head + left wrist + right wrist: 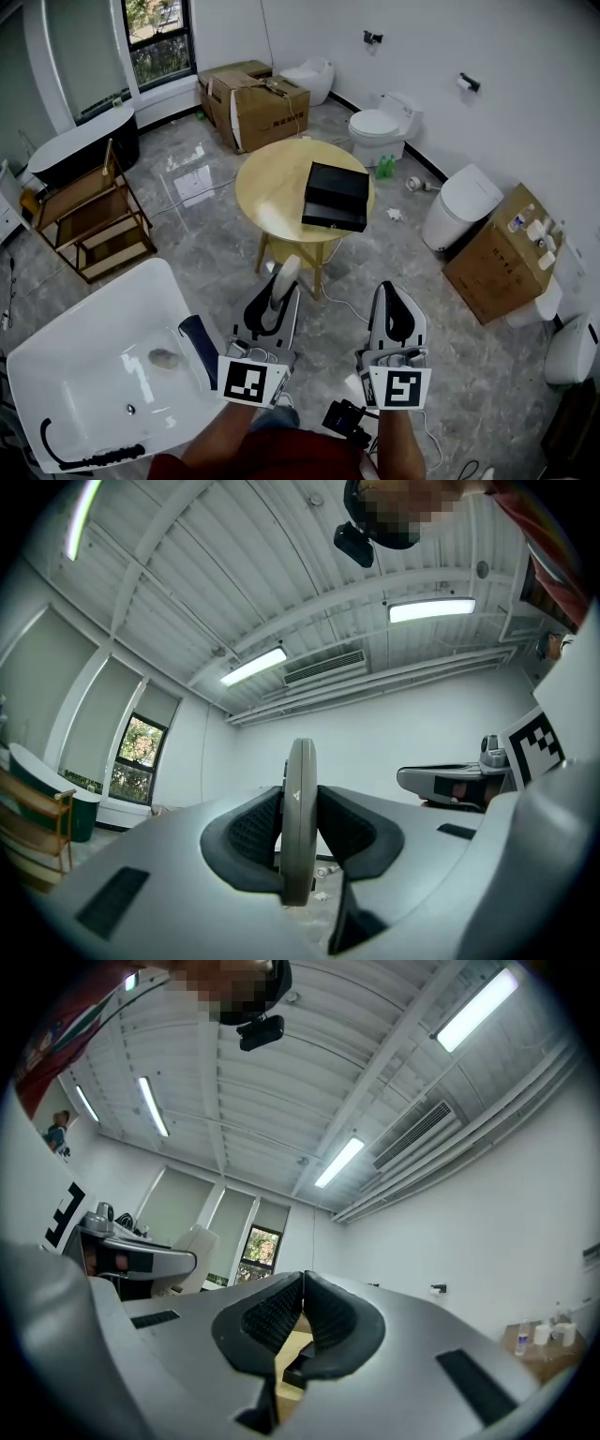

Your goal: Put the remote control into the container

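A black open container (pixel 336 195) lies on the right part of a round wooden table (pixel 272 178) ahead of me. The remote control (pixel 285 275) is a slim grey-white slab, and my left gripper (pixel 277 302) is shut on it, with its end sticking out past the fingertips toward the table. In the left gripper view the remote (pixel 300 808) stands edge-on between the black pads (pixel 253 832) of the left gripper (pixel 300 847). My right gripper (pixel 395 298) is level beside it, shut and empty. In the right gripper view the right gripper (pixel 302 1321) has its pads together.
A white bathtub (pixel 94 375) sits close at the lower left. Beyond the table stand a toilet (pixel 380 127) and cardboard boxes (pixel 258 103). Another toilet (pixel 459 202) and a cardboard box (pixel 502 258) are at the right. A wooden rack (pixel 89 220) stands at the left.
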